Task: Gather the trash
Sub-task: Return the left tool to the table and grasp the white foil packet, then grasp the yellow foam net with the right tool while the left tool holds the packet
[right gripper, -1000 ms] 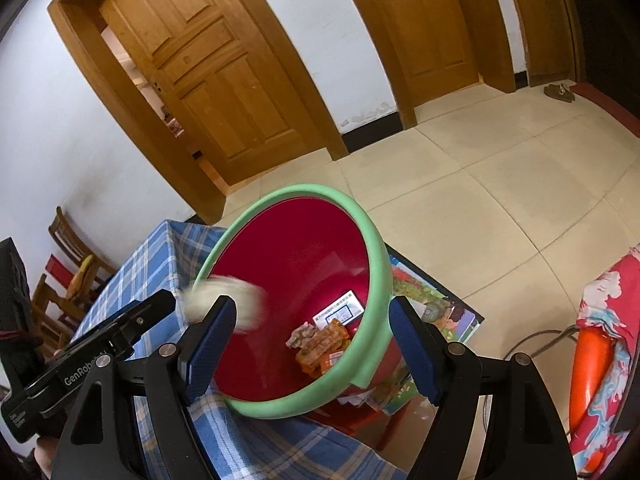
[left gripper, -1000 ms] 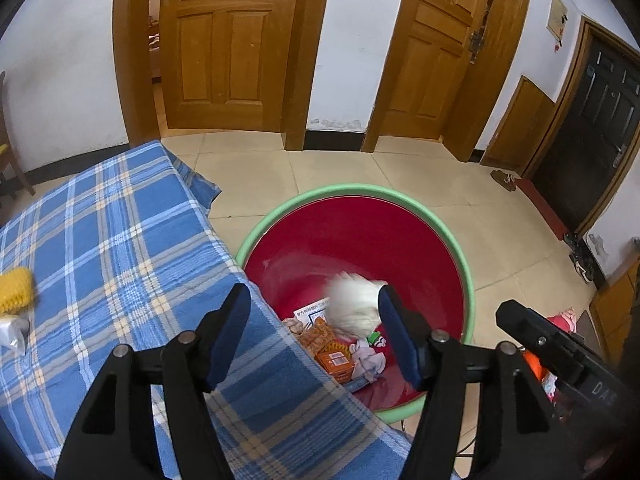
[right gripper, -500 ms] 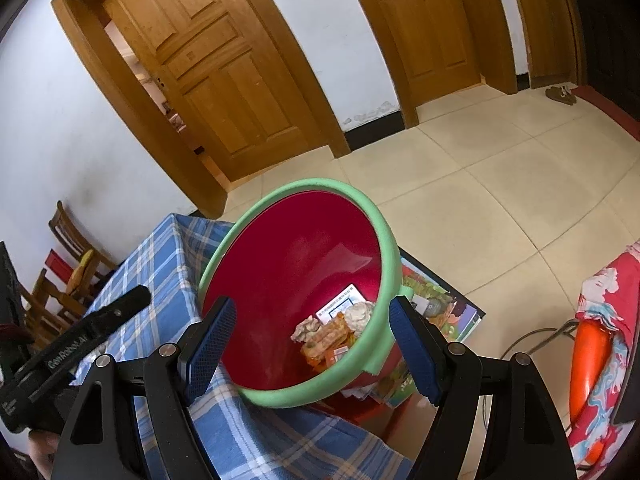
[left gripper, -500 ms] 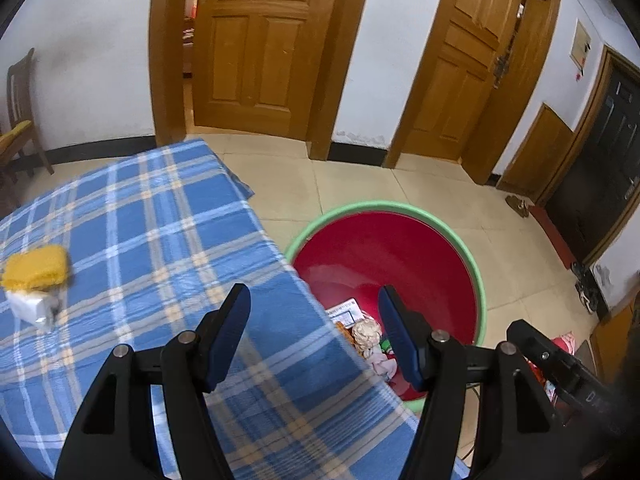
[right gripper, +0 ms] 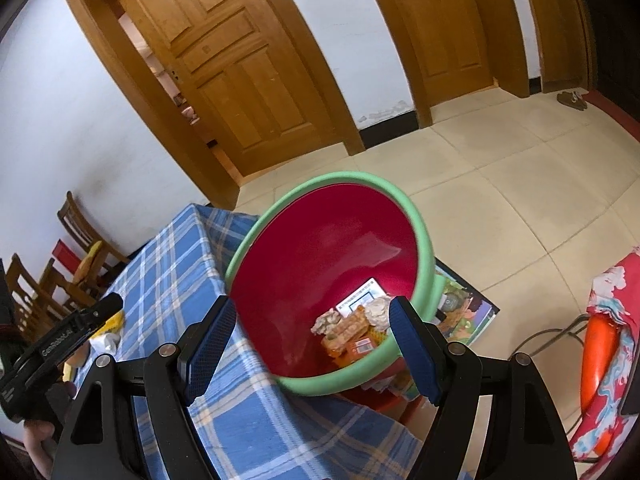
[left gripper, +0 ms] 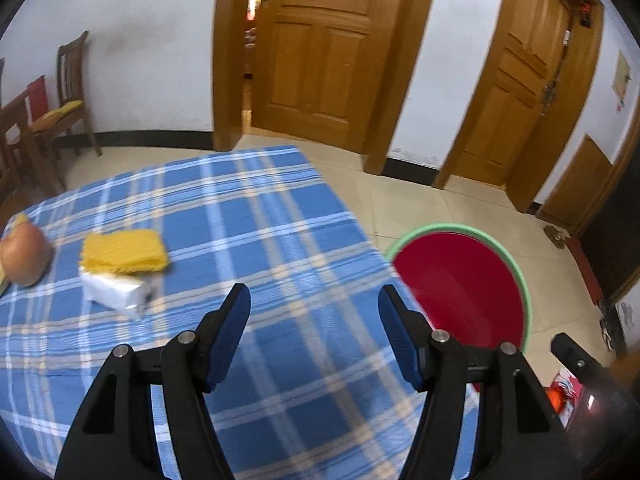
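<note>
Table: blue plaid tablecloth (left gripper: pixel 248 232) covers the whole top, nearest thing in both views.
On the cloth: white crumpled wrapper (left gripper: pixel 114 292) sits just in front of a yellow knitted cloth (left gripper: pixel 125 250), the two touching; a round brownish fruit (left gripper: pixel 22 258) is off at the left edge, can't tell exactly what kind.
Bin: red basin with a green rim (right gripper: pixel 424 248) sits right against the table's edge, lower than the top, with a picture book (right gripper: pixel 466 312) under it.
Trash: pile of wrappers and paper (right gripper: pixel 352 328) is lying in the bottom of the basin.
Left gripper: left gripper (left gripper: pixel 314 334) hangs tilted down over bare cloth, jaws apart, nothing between them, touching nothing.
Right gripper: right gripper (right gripper: pixel 310 344) points down at the basin, jaws spread wide and empty.
Floor: cream tiles (right gripper: pixel 500 184) beyond the basin.
Far back: white walls, wooden doors (left gripper: pixel 320 52), couple of wooden chairs (left gripper: pixel 70 92) by the left wall.
</note>
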The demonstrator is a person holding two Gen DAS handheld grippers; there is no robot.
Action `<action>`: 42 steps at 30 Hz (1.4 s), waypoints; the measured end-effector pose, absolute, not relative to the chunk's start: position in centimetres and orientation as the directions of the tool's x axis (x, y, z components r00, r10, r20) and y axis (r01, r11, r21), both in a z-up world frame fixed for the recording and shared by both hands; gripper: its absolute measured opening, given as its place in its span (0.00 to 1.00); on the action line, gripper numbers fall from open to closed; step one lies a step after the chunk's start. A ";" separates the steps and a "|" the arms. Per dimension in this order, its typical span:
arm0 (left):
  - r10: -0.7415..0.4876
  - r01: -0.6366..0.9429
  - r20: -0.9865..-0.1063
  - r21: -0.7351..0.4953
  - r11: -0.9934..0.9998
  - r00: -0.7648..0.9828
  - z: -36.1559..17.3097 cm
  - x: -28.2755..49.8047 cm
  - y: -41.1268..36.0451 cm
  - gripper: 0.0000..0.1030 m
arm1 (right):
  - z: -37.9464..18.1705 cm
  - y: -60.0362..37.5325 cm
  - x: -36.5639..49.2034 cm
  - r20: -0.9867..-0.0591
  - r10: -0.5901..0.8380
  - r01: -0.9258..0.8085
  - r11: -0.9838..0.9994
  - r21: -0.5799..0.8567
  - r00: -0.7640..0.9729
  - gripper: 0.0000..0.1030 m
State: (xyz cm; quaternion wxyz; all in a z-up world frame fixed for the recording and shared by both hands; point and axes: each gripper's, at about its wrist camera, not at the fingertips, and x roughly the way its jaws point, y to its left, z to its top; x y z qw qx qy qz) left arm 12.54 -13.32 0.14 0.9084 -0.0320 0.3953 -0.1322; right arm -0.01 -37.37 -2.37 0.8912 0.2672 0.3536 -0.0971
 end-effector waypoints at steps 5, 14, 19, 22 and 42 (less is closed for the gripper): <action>-0.189 0.127 -0.726 -0.140 0.982 0.662 -0.6 13.2 -10.7 0.64 | -2.4 -36.4 0.3 -0.684 0.030 0.343 0.849 0.402 0.728 0.77; -0.096 -0.045 -0.757 -0.163 0.986 0.646 -2.5 14.9 -5.3 0.64 | -2.8 -35.1 1.4 -0.698 0.057 0.319 0.861 0.397 0.714 0.77; -0.047 -0.117 -0.767 -0.157 0.981 0.639 -3.2 16.1 -2.4 0.64 | -3.1 -34.7 2.0 -0.704 0.071 0.312 0.862 0.400 0.706 0.77; -0.021 -0.155 -0.780 -0.151 0.976 0.626 -4.0 16.9 -1.2 0.64 | -3.1 -34.4 2.3 -0.705 0.080 0.301 0.866 0.399 0.705 0.77; -0.039 -0.219 -0.779 -0.223 0.950 0.625 -5.2 16.3 2.9 0.39 | -2.6 -32.4 3.1 -0.712 0.104 0.249 0.894 0.373 0.695 0.77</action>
